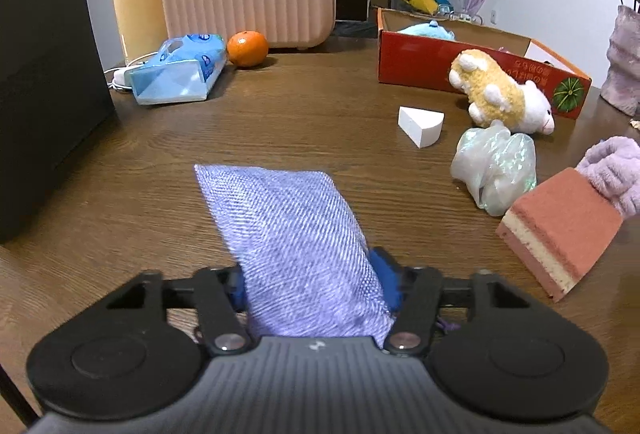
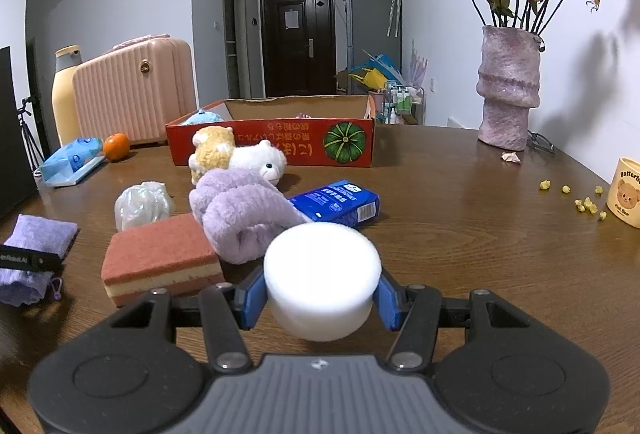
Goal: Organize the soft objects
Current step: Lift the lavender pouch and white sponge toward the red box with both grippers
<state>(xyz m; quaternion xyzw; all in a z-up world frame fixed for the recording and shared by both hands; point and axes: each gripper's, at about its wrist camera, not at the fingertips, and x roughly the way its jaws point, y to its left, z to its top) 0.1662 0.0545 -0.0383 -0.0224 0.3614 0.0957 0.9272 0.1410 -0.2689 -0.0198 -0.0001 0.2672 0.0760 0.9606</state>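
Two tongs clamped — pouch (image 1: pixel 292 254), foam (image 2: pixel 322 278)

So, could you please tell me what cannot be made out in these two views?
- Left wrist view: the left gripper's blue pads, mostly covered by the blurred lilac woven fabric pouch.
- Both views: contents of the red cardboard box, hidden behind its wall.
- Right wrist view: underside of the white round foam block.

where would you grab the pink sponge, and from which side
Take the pink sponge across its two long side faces, coming down from above. It lies flat on the table, a low block with layered straight sides that suit flat jaws. Its near and left sides look open; the purple fluffy cloth crowds its right end.
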